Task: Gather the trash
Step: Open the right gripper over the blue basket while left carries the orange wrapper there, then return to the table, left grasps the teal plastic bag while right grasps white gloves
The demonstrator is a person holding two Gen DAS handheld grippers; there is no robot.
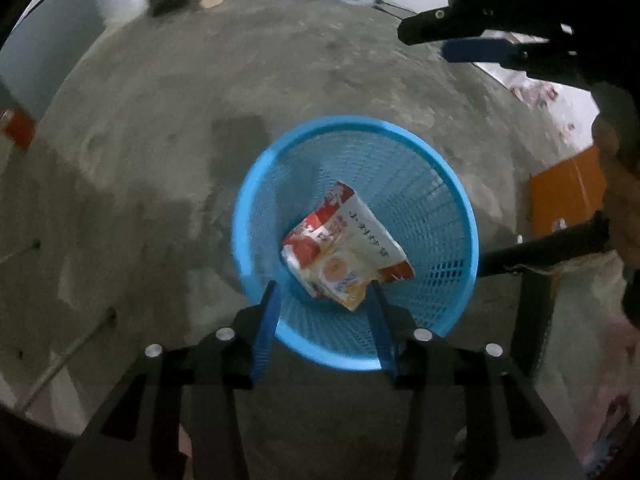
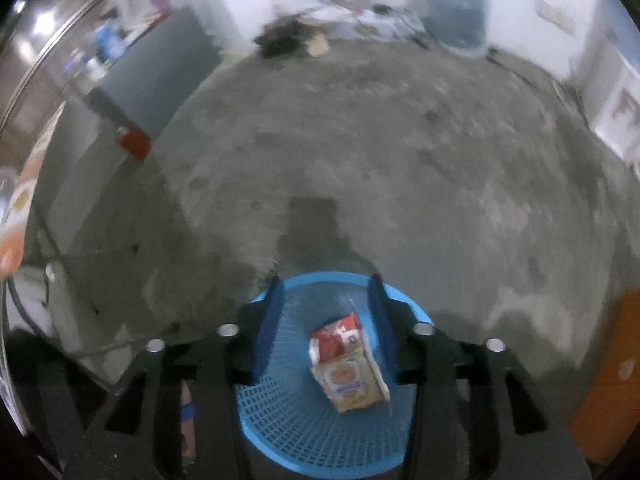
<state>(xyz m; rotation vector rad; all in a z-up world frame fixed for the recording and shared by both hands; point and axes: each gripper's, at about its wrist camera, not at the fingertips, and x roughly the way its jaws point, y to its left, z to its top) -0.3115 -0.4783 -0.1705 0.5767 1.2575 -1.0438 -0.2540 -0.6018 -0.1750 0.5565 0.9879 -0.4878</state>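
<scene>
The blue basket (image 1: 356, 240) stands on the grey floor (image 1: 180, 140). A snack wrapper (image 1: 346, 246) in red, white and orange lies inside it, down near the bottom. So one piece of trash is already in.

In the left wrist view, the left gripper (image 1: 325, 300) hangs right over the basket, pointing steeply down. Its blue jaws are partly open. Nothing is between them; the wrapper lies below, apart from them. From these jaws the wrapper sits at 12 o'clock, just ahead. Its long side runs from about 11 o'clock to 5 o'clock.

In the right wrist view, the right gripper (image 2: 327, 292) also hangs over the basket (image 2: 320, 420). Its jaws are partly open and hold nothing. The wrapper (image 2: 348, 368) shows low between them, down in the basket at 6 o'clock from the jaw tips.

In the left view the right gripper (image 1: 452, 38) shows at 1 o'clock, well apart from the basket rim, so the left one looks nearer.

I think the next job is finding more trash. Some dark and tan bits (image 2: 292, 42) lie far off at 12 o'clock by the wall, too blurry to tell.
</scene>
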